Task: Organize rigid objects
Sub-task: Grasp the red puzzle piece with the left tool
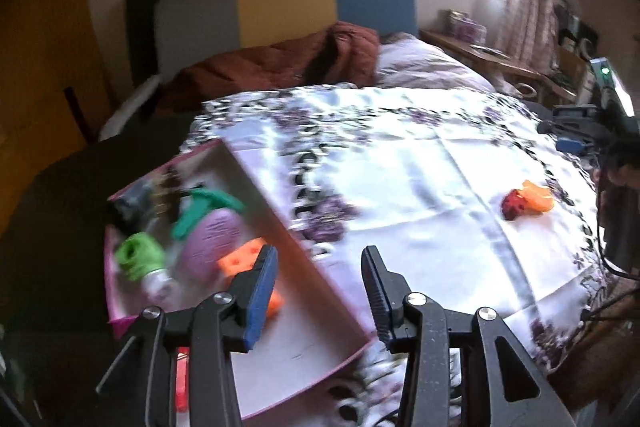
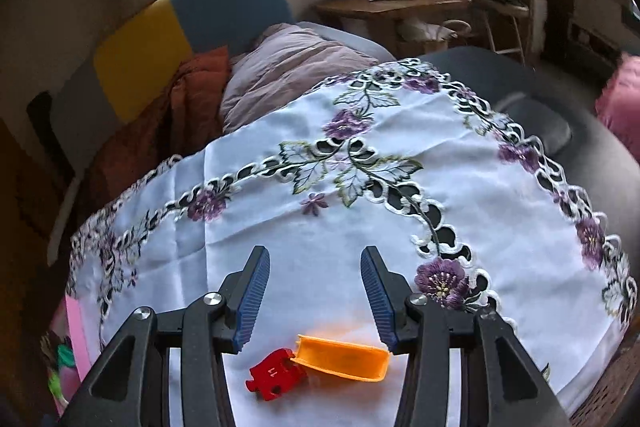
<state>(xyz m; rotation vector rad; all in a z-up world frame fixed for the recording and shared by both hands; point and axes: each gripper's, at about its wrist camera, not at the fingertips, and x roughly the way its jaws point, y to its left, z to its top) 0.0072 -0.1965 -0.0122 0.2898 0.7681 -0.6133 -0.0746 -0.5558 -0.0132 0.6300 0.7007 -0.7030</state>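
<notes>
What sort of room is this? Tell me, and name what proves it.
Most likely a bedroom: a bed with a yellow and blue headboard, a rumpled pillow and a wooden side table under a curtained window. The work surface is covered by a floral embroidered cloth.

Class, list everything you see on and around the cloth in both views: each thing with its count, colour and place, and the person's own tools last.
Box: one, pink, left edge of the cloth.
Bottle: one, purple with green top, in the box.
Orange block: one, in the box beside the bottle.
Green piece: one, in the box, blurred.
Puzzle piece: one, red, on the cloth beside the scoop.
Scoop: one, orange, near edge of the cloth.
Cloth: one, white with purple flowers, over a dark table.
Left gripper: jaws open, over the box edge.
Right gripper: jaws open, above the scoop.
</notes>
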